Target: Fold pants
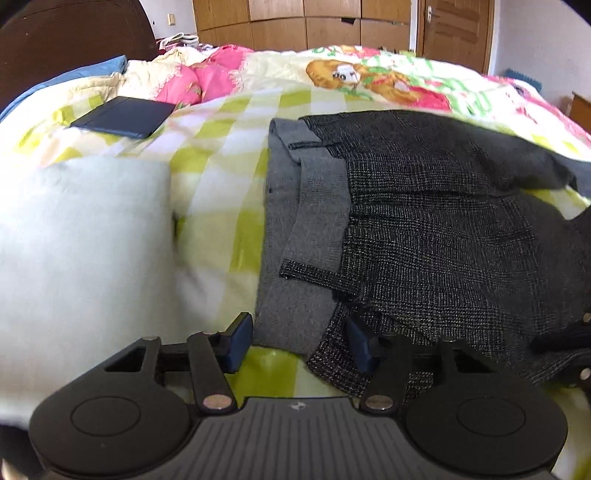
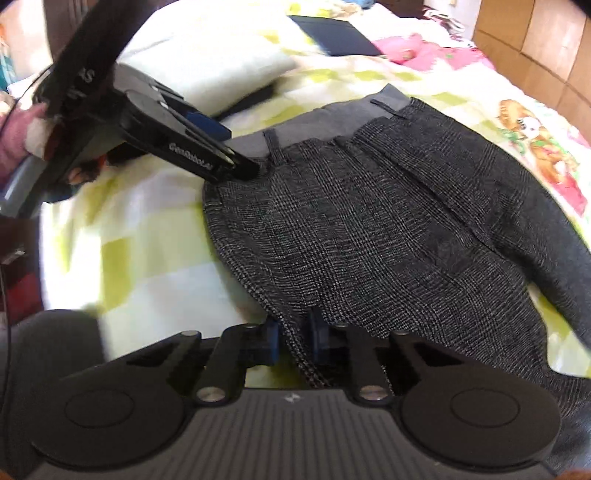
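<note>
Item: one pair of dark grey check-weave woollen pants (image 2: pixel 369 229), lying spread on the bed with its yellow-green and white chequered bedsheet (image 1: pixel 221 155), waistband with plain grey lining (image 1: pixel 280 221) turned up toward the pillow end, legs running off to the far side. Position suits a lengthwise fold, I judge: both my tools sit along the near edge so it can be lifted as one line. My right tongs (image 2: pixel 293 341) are narrow, blue pads pinching the near hem of the check cloth, which passes upright between them; that grip holds the lower corner. My left tongs (image 1: pixel 299 341) stand about half wide at the waistband corner, one blue pad on bare sheet, the other tucked under the cloth edge, the pads not yet pressing; from the right wrist view their black fingers reach the belt-loop area. Also on the bed: one pale white folded cloth or pillow (image 1: pixel 85 236), just beside the waistband, apart from it; one flat dark navy rectangular case (image 1: pixel 123 117), further off; one pink and cream cartoon-print quilt (image 1: pixel 332 74), beyond. Wooden wardrobe (image 1: pixel 306 22) behind.
</note>
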Demonstrator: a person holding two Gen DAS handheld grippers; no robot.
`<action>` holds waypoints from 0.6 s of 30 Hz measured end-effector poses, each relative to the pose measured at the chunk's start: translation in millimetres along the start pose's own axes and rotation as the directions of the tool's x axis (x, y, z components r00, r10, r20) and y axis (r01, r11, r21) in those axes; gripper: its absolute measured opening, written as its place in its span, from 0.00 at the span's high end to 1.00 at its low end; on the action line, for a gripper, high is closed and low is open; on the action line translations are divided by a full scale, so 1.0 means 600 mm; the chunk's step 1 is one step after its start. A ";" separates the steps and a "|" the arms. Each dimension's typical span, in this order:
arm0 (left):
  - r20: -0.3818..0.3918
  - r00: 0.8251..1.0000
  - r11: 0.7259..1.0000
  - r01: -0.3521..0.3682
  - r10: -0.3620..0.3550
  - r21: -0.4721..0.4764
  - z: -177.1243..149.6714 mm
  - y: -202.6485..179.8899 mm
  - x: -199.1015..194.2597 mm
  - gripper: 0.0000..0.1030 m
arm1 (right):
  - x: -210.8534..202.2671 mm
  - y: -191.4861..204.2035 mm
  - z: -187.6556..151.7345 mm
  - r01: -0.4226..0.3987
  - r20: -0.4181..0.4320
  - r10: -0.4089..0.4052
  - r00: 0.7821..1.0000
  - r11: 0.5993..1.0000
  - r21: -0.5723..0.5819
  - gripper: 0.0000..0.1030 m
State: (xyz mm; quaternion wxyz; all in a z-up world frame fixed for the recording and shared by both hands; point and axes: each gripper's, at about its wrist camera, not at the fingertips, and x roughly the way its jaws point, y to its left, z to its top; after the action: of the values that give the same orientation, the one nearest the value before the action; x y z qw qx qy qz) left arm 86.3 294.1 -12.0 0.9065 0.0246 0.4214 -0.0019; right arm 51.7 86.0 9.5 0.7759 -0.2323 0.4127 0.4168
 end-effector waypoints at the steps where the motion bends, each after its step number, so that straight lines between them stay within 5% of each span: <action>1: -0.009 1.000 1.000 -0.007 0.007 0.000 -0.011 0.001 -0.013 0.33 | -0.005 0.010 -0.004 -0.024 0.004 0.024 1.000 1.000 0.008 0.84; 9: -0.017 0.989 0.989 -0.150 0.150 0.018 -0.056 -0.016 -0.083 0.32 | -0.052 0.020 -0.038 -0.090 0.107 0.073 0.992 0.982 0.165 0.74; 13: 0.056 0.979 0.978 -0.199 0.196 0.060 -0.039 -0.054 -0.119 0.33 | -0.130 -0.051 -0.100 -0.004 0.141 -0.039 0.989 0.957 0.291 0.64; 15: 0.097 0.978 0.978 -0.195 0.187 0.081 -0.028 -0.081 -0.135 0.33 | -0.178 -0.100 -0.151 0.061 0.138 -0.129 0.982 0.908 0.414 0.63; 18: 0.126 0.985 0.986 -0.135 0.122 0.100 -0.014 -0.127 -0.146 0.33 | -0.251 -0.182 -0.243 0.203 0.097 -0.322 0.942 0.775 0.599 0.63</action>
State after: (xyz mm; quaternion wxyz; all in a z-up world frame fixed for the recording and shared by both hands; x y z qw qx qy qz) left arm 21.5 217.1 46.1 0.9256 0.1008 0.3634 0.0324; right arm 31.4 -144.4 56.5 0.8964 0.0016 0.4057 0.1785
